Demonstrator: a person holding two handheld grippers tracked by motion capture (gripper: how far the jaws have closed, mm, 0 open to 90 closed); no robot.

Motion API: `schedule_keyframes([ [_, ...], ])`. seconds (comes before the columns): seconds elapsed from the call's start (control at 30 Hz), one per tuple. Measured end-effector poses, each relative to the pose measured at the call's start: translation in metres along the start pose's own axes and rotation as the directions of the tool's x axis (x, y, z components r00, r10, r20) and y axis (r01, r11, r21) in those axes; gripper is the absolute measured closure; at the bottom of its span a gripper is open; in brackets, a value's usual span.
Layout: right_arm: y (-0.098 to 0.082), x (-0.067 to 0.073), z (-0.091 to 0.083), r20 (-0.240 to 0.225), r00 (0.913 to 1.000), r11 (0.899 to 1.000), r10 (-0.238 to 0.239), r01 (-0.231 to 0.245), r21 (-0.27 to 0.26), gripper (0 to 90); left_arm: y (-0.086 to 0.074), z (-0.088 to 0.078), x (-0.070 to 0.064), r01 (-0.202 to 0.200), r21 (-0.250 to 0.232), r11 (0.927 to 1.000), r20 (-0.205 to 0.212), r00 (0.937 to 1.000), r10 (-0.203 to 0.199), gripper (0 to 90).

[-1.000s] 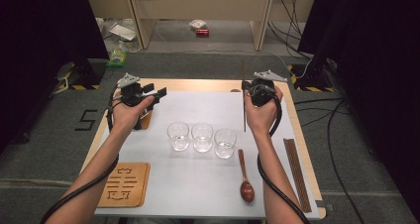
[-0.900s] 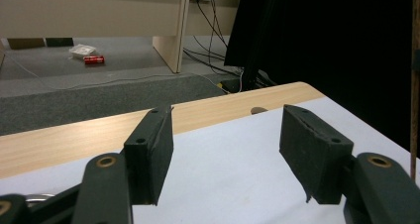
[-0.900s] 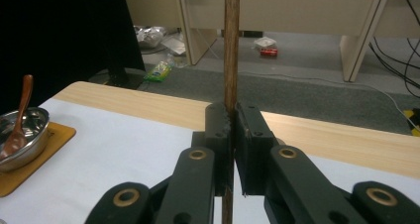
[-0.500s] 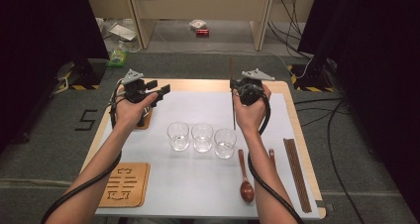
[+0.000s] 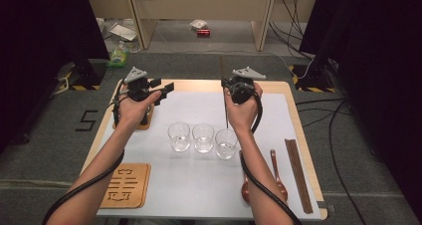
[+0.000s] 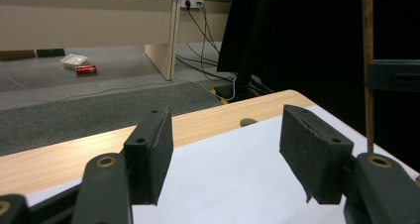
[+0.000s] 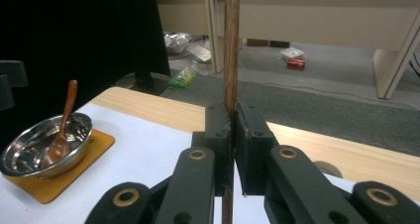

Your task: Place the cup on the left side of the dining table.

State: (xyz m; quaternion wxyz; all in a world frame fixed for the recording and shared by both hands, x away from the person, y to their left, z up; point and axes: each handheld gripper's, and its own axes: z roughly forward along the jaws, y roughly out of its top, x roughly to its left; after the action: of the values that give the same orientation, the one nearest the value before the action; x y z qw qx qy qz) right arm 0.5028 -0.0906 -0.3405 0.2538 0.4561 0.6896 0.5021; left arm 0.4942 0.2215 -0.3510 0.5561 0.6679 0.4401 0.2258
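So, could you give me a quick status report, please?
Right gripper shut on upright chopstick. Left gripper open, empty. Three glasses below the chopstick; nothing in the way.

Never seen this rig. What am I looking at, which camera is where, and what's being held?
No robot: a person holds a two-jaw hand tool in each hand. The high view looks down on the table; each of the other two pictures comes from a camera riding on one tool. The left gripper is open with nothing between its jaws. The right gripper is shut on a chopstick, held upright. On the table: three glasses, two wooden spoons, more chopsticks, a carved coaster, and a steel bowl with a spoon.
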Motion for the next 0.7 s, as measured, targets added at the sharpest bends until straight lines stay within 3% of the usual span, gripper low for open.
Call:
schedule_keyframes([
  [0.7, 0.001, 0.041, 0.018, -0.081, 0.9958, 0.999, -0.042, 0.042, 0.003, 85.2, 0.022, 0.025, -0.032, 0.009, -0.014, 0.9999, 0.091, 0.9958, -0.007, 40.4],
])
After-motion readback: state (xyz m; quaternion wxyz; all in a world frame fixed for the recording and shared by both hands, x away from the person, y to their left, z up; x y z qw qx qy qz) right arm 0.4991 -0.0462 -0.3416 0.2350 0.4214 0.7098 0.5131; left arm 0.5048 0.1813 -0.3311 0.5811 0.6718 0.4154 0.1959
